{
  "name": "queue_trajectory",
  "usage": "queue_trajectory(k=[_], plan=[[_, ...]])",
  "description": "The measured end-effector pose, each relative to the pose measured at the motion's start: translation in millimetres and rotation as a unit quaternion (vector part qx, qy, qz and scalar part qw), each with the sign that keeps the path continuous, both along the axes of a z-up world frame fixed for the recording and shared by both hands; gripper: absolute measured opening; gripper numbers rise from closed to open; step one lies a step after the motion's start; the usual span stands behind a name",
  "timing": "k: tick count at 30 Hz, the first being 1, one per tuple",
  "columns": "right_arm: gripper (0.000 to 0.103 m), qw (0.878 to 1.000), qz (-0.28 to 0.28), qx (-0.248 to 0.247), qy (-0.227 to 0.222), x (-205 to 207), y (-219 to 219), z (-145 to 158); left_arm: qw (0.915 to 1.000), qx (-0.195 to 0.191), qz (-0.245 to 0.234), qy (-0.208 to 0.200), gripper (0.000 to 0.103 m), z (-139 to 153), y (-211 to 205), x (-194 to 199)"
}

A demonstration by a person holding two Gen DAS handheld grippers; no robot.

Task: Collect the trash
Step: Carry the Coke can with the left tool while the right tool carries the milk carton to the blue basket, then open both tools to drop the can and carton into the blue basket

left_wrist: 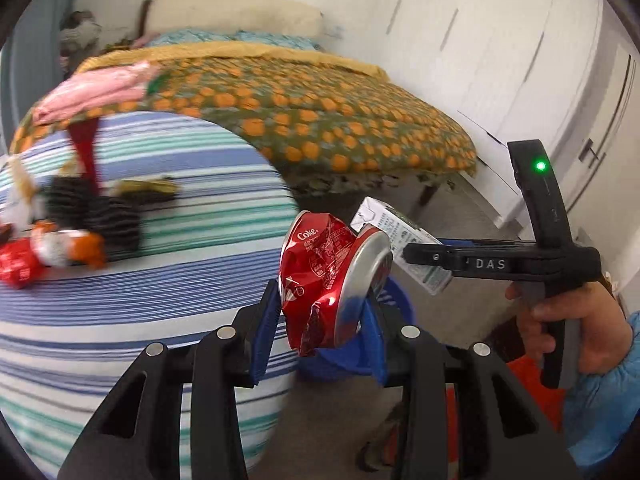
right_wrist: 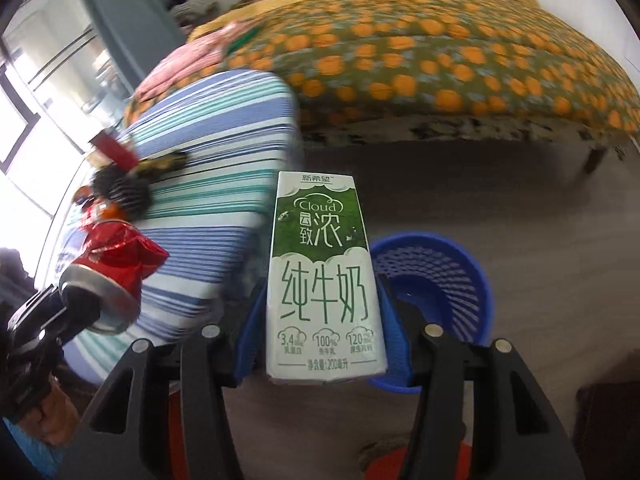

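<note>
Only right view shows blue basket (right_wrist: 436, 276) mesh.

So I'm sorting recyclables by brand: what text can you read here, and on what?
"Coke": crushed red can in the left gripper.
"Cloud", "纯牛奶", "100%", "3.4", "120": green-and-white milk carton in the right gripper.
"DAS": right gripper's black body, in the left wrist view.
Can's fine print, carton's top line and bottom line: too small to read surely.
</note>
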State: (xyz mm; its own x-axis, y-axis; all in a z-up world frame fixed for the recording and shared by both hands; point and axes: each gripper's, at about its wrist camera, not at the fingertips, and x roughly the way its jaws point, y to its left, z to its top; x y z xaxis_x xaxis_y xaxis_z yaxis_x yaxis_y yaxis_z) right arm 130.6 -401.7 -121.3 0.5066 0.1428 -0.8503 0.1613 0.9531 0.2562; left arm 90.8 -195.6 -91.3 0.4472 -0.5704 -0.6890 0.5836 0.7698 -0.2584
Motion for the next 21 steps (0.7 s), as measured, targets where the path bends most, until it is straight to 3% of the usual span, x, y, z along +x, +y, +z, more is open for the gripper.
queue_trajectory(k=[6,15,16,19,21], plan=[[0.052,0.998,-0.055,0.012,0.026,-8,-66,-35,0.9989,0.028,-0.026,0.027,0.038,-41,-81,13],[0.054,0.994,-0.081,0.04,0.068,5,-113,-91,0.9949,0.073,-0.044,0.053,0.04,-101,-147,35],[0.064,0.993,-0.085,0.043,0.069,6,-116,-95,0.9943,0.075,-0.048,0.058,0.042,-109,-152,39],[0.068,0.991,-0.107,0.051,0.064,5,-129,-102,0.9932,0.089,-0.037,0.065,0.071,-128,-166,52],[0.068,0.99,-0.122,0.049,0.059,1,-136,-101,0.9934,0.086,-0.029,0.07,0.072,-133,-167,56]])
